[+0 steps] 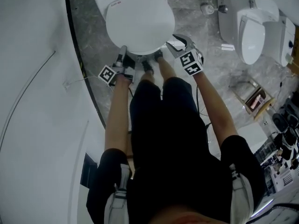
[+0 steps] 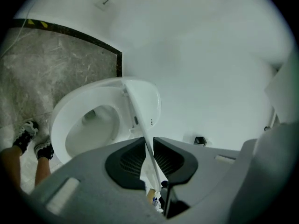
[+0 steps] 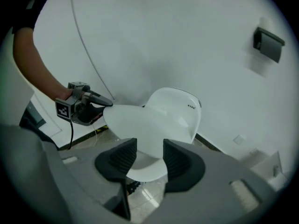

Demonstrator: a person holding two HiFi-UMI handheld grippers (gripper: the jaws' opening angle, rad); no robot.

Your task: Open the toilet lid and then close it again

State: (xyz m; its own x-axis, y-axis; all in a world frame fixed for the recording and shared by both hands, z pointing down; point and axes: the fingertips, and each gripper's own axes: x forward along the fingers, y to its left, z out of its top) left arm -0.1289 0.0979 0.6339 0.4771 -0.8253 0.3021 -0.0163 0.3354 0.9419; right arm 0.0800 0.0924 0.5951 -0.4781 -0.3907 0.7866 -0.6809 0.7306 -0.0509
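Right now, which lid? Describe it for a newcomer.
On the grey floor, find the toilet at the person's feet. Its lid is the white oval shell, part raised, its edge in the left gripper. The second toilet, off right, has no gripper near.

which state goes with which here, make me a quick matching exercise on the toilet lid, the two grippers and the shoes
Things:
1 toilet lid
2 left gripper
3 right gripper
4 shoes

States:
a jaws apart, gripping nothing
b black, on the grey floor
c partly raised, tilted
d closed on the lid's thin edge

Pairs: 1-c, 2-d, 3-a, 4-b
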